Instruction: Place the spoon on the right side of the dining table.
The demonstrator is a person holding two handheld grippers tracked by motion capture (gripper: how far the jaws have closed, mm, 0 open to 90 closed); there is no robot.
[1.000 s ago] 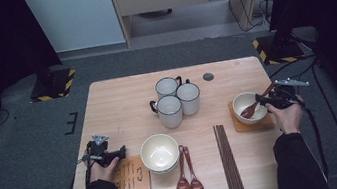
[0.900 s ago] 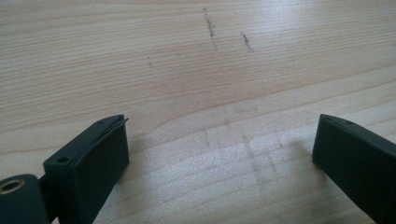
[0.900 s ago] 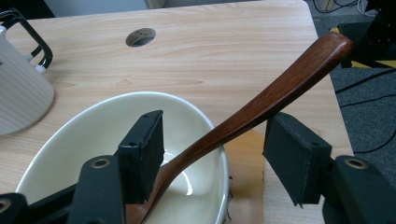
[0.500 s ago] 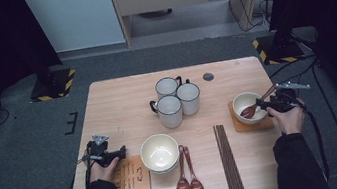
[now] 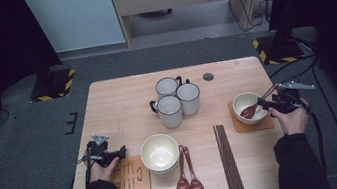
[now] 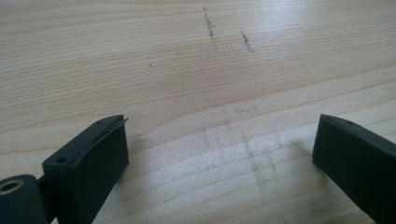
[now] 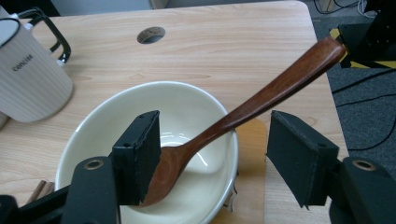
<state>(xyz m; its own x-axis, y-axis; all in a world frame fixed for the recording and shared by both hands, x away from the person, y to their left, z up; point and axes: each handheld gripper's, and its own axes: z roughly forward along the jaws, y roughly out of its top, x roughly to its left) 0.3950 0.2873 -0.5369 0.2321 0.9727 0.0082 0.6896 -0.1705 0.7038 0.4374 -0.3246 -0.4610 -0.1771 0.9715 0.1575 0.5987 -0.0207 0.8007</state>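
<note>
The wooden spoon point(image 7: 243, 109) is lying in the cream bowl point(image 7: 105, 123) at the right side of the counter point(image 5: 123, 106), scoop down in the bottom, handle leaning on the rim and projecting up and outward. The bowl is sitting on a wooden coaster point(image 5: 265, 123). The right claw point(image 7: 212, 156) is standing released, its jaws having just been opening; the spoon's neck is passing between them, and contact with the left pad cannot be judged. The left claw point(image 6: 219, 154) is resting released over bare counter, gripping nothing.

Assessment: the spoon is appearing light, rigid and smoothly lacquered, hence liable to slip or pivot. The best hold is across the mid-handle, clear of the rim. The bowl looks ceramic and breakable.
</note>
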